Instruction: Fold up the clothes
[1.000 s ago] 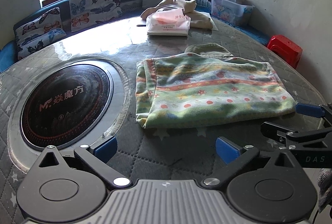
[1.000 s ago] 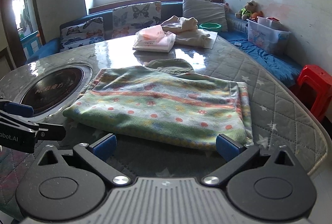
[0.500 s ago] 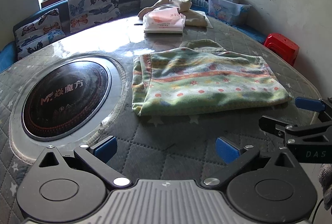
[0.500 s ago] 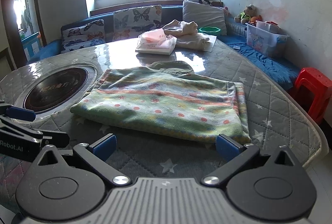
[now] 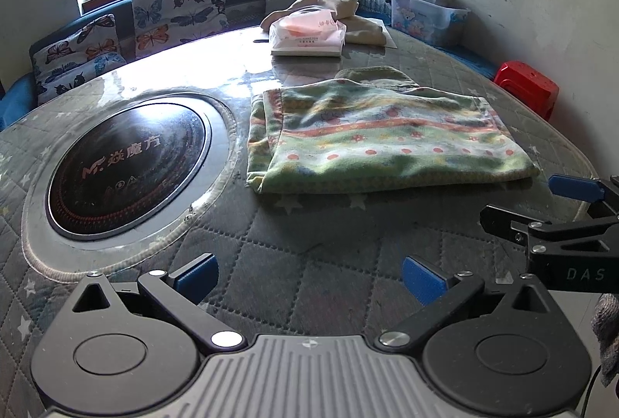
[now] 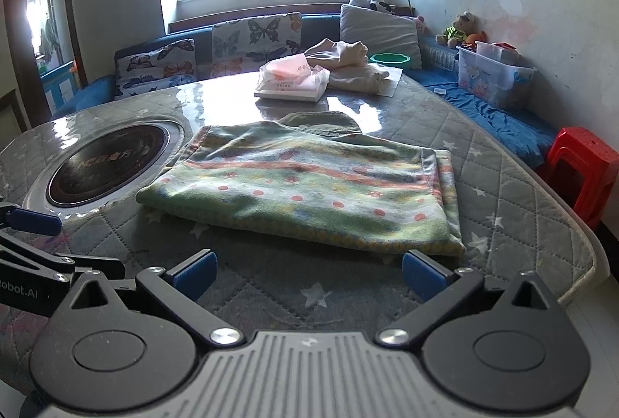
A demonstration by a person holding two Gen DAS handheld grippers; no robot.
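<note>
A green patterned cloth with orange stripes and dots (image 5: 383,135) (image 6: 309,185) lies folded flat on the quilted round table (image 5: 309,263) (image 6: 503,193). A plain olive piece (image 5: 375,75) (image 6: 321,120) pokes out from under its far edge. My left gripper (image 5: 309,276) stands open near the table's front, well short of the cloth's near edge, with nothing between its fingers. My right gripper (image 6: 309,273) is open too, just in front of the cloth's near right corner, holding nothing. Each gripper shows at the other view's side edge.
A round black hob (image 5: 127,162) (image 6: 112,162) is set into the table left of the cloth. At the far side lie a pink plastic bag on a flat white box (image 5: 309,35) (image 6: 294,77) and beige clothes (image 5: 348,15) (image 6: 348,64). A red stool (image 5: 528,87) (image 6: 584,166) stands at the right.
Both grippers have drawn back from the folded cloth toward the table's near edge and stayed open. The cloth has not moved.
</note>
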